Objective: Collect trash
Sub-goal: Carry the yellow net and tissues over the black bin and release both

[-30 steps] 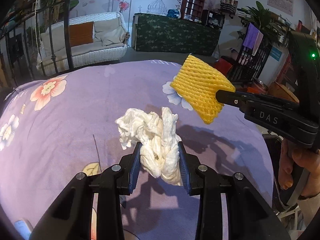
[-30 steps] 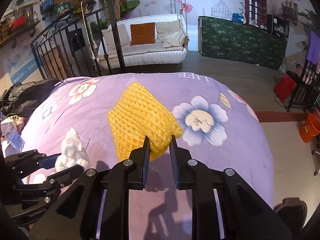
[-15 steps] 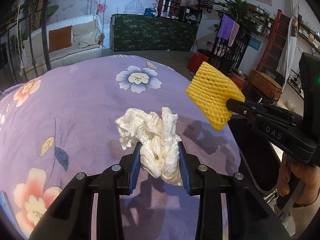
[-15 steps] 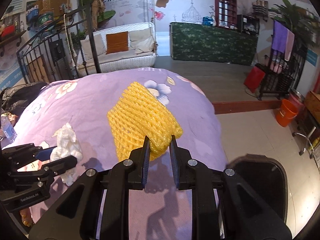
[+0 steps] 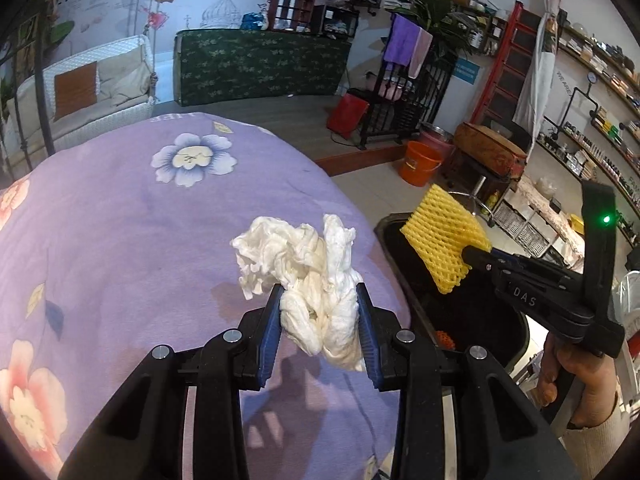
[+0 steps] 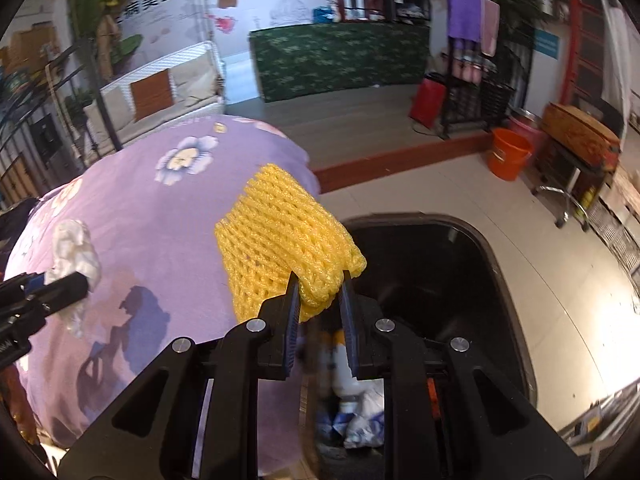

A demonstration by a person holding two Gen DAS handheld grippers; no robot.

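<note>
A purple quilt with printed flowers [image 5: 120, 248] fills the left of both views; the pale letters on its far edge are too small to read. Just beside its right edge stands a black plastic trash bin [image 6: 500, 264], open, with bottles and wrappers lying blurred at the bottom. The right gripper [image 6: 319, 300], whose black body reads "DAS" in the left wrist view, is clamped narrowly on one corner of a yellow foam fruit net [image 6: 280, 248], which hangs above the bin's near rim. The left gripper [image 5: 318, 312] is closed on a crumpled white tissue wad [image 5: 312, 272], held above the quilt near the bin. A hand [image 5: 576, 384] in a cream sleeve grips the right handle. Large Chinese characters run along the back wall
</note>
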